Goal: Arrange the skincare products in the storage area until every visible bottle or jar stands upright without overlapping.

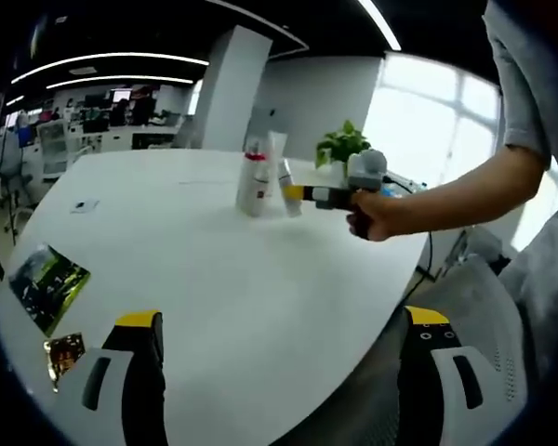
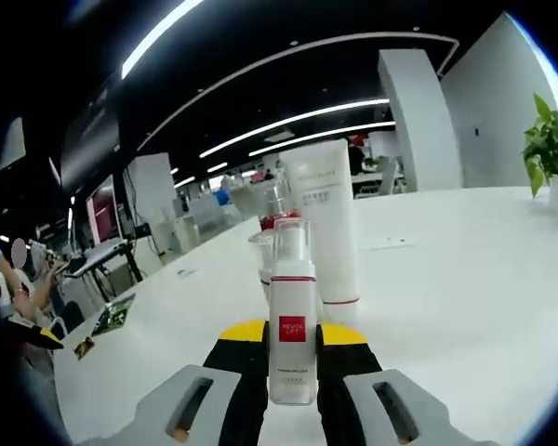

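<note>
We see bright window [image 1: 428, 121] glare, ceiling strip lights [image 2: 298, 121], soft overall blur, and strong fisheye bending at edges.

This is a big office. Long ceiling lights [image 2: 288, 125] shine at 12 o'clock, desks [image 1: 93, 125] with screens stand at 10 o'clock, and a white table [image 1: 223, 269] sits in front.

A small red square label with two lines of white lettering too blurred to read sits on the slim white pump bottle with a clear cap [image 2: 291, 325], and faint unreadable print marks the tall white tube [image 2: 324, 223] behind.
</note>
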Available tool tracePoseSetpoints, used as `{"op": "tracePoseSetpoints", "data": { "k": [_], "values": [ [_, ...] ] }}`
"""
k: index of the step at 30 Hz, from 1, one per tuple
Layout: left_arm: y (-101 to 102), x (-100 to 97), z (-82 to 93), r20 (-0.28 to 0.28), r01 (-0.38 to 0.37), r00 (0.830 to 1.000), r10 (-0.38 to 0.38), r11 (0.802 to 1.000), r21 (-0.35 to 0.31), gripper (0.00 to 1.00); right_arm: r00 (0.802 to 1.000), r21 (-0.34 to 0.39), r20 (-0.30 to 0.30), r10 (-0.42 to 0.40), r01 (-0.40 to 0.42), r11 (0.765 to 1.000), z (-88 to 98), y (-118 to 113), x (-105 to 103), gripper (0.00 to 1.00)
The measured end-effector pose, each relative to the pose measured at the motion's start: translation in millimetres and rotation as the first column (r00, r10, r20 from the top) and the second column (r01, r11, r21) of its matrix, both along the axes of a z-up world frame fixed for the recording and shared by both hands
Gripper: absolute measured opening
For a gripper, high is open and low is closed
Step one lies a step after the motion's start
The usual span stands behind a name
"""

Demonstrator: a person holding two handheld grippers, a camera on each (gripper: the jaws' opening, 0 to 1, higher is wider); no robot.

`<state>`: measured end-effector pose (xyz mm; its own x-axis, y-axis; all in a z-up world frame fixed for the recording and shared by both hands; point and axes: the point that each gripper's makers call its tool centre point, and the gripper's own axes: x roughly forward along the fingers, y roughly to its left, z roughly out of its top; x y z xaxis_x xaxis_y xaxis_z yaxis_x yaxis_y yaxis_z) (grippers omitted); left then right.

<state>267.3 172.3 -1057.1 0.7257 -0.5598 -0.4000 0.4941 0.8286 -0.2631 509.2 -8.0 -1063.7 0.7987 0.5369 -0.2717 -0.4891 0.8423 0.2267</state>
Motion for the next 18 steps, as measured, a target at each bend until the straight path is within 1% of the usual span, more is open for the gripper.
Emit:
{"op": "tracePoseSetpoints", "data": {
  "k": [2, 3, 4, 5, 7, 8, 9, 10, 11, 12, 13, 14, 15, 16, 17, 18],
  "values": [
    [-0.6, 0.5, 3.6, 0.019, 0.003, 1.000, -0.003, 1.000, 0.002, 0.99, 1.000, 0.025, -0.003, 0.000, 0.000, 1.000, 5.2, -1.3, -5.8, 0.11],
    [-1.0, 1.1, 8.9, 0.040, 0.007, 0.999, -0.007, 1.000, 0.004, 0.99, 1.000, 0.041, 0.004, 0.005, -0.005, 0.999, 10.9, -0.4, -11.5, 0.11],
    [-1.9, 3.5, 16.7, 0.080, 0.010, 0.997, -0.009, 1.000, -0.009, 0.99, 1.000, 0.059, 0.007, 0.017, -0.017, 0.998, 16.9, 3.4, -18.2, 0.11],
    [-1.8, 3.7, 18.9, 0.086, 0.010, 0.996, -0.009, 1.000, -0.014, 0.99, 0.999, 0.093, 0.007, 0.040, -0.040, 0.995, 22.7, 9.9, -24.2, 0.11],
    [0.1, 5.0, 29.0, 0.107, -0.001, 0.994, 0.005, 0.999, -0.035, 0.99, 0.996, 0.115, 0.029, 0.087, -0.089, 0.989, 35.0, 22.8, -36.9, 0.11],
    [0.1, 7.4, 38.7, 0.130, -0.008, 0.991, 0.017, 0.998, -0.069, 0.99, 0.992, 0.133, 0.038, 0.123, -0.127, 0.983, 41.1, 31.3, -44.5, 0.11],
    [2.0, 10.2, 45.5, 0.146, -0.023, 0.989, 0.037, 0.995, -0.092, 0.99, 0.981, 0.140, 0.050, 0.187, -0.192, 0.971, 50.1, 46.3, -58.8, 0.11],
    [4.5, 11.4, 51.3, 0.153, -0.031, 0.987, 0.047, 0.994, -0.107, 0.99, 0.966, 0.152, 0.069, 0.247, -0.255, 0.955, 59.3, 60.9, -73.2, 0.11],
    [6.9, 13.3, 56.9, 0.160, -0.044, 0.985, 0.065, 0.990, -0.132, 0.99, 0.951, 0.158, 0.083, 0.298, -0.308, 0.938, 65.9, 72.3, -85.2, 0.11],
    [9.2, 15.4, 62.4, 0.174, -0.054, 0.981, 0.081, 0.987, -0.151, 0.99, 0.940, 0.159, 0.092, 0.329, -0.340, 0.927, 70.6, 80.6, -94.8, 0.11],
    [11.1, 16.7, 69.1, 0.179, -0.059, 0.979, 0.093, 0.981, -0.186, 0.99, 0.917, 0.154, 0.099, 0.387, -0.398, 0.904, 75.6, 93.4, -111.7, 0.11],
    [11.9, 17.0, 71.8, 0.167, -0.065, 0.981, 0.102, 0.975, -0.211, 0.99, 0.899, 0.152, 0.106, 0.424, -0.436, 0.887, 78.9, 101.5, -123.1, 0.11],
    [12.2, 18.0, 76.2, 0.149, -0.068, 0.983, 0.107, 0.966, -0.249, 0.99, 0.880, 0.145, 0.114, 0.461, -0.474, 0.869, 82.7, 111.1, -137.3, 0.11],
    [9.7, 18.7, 81.0, 0.141, -0.058, 0.985, 0.103, 0.956, -0.288, 0.99, 0.868, 0.145, 0.121, 0.481, -0.495, 0.857, 85.8, 117.2, -146.4, 0.11],
    [7.6, 19.1, 86.2, 0.139, -0.049, 0.985, 0.098, 0.947, -0.319, 0.99, 0.850, 0.140, 0.129, 0.510, -0.525, 0.840, 87.6, 122.4, -155.2, 0.11],
    [1.9, 19.3, 97.4, 0.148, -0.026, 0.985, 0.087, 0.927, -0.373, 0.99, 0.834, 0.130, 0.136, 0.534, -0.550, 0.825, 90.0, 129.3, -166.3, 0.11]
  ]
}}
